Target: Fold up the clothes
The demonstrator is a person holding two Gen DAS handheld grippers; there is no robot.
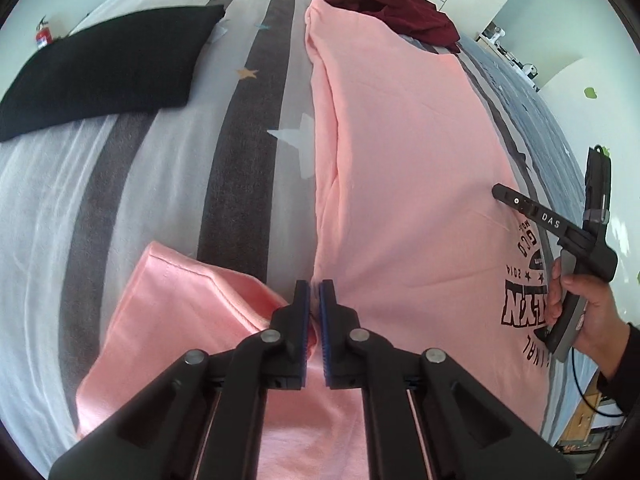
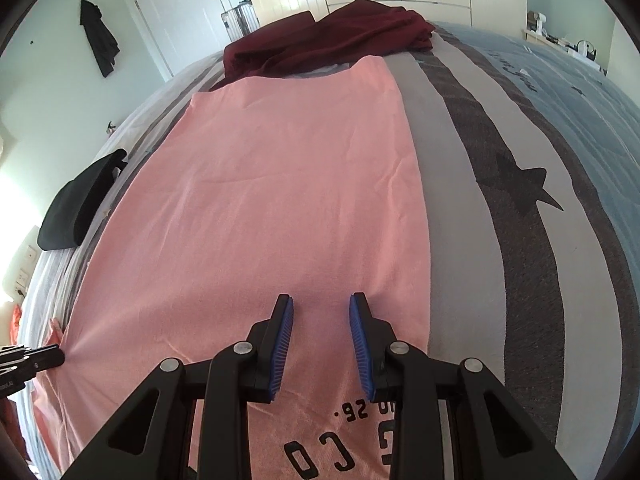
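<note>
- The left tool [image 1: 315, 292] is pinching the pink cotton T-shirt [image 1: 400, 184] at the seam where the sleeve meets the body, its blue pads closed on a small ridge of cloth; this looks like the grip point for folding that side inward.
- The right tool [image 2: 321, 312] is hanging over the shirt's chest with its jaws standing apart and nothing between them, above the black printed lettering [image 2: 320, 452]; it is probably pinning or steadying the body while the left side is being worked, though contact with the cloth cannot be told.
- The shirt is lying flat and lengthwise on the bed, print side up, hem towards the far end, with its short pink sleeve [image 1: 180, 312] spreading out to the left tool's side.
- The grey-and-white striped bedspread with stars [image 1: 248, 128] is serving as the folding surface.
- A crumpled dark red garment [image 2: 332, 40] is waiting beyond the hem, touching it.
- A folded black garment [image 1: 104, 68] is sitting well apart, likely finished.
</note>
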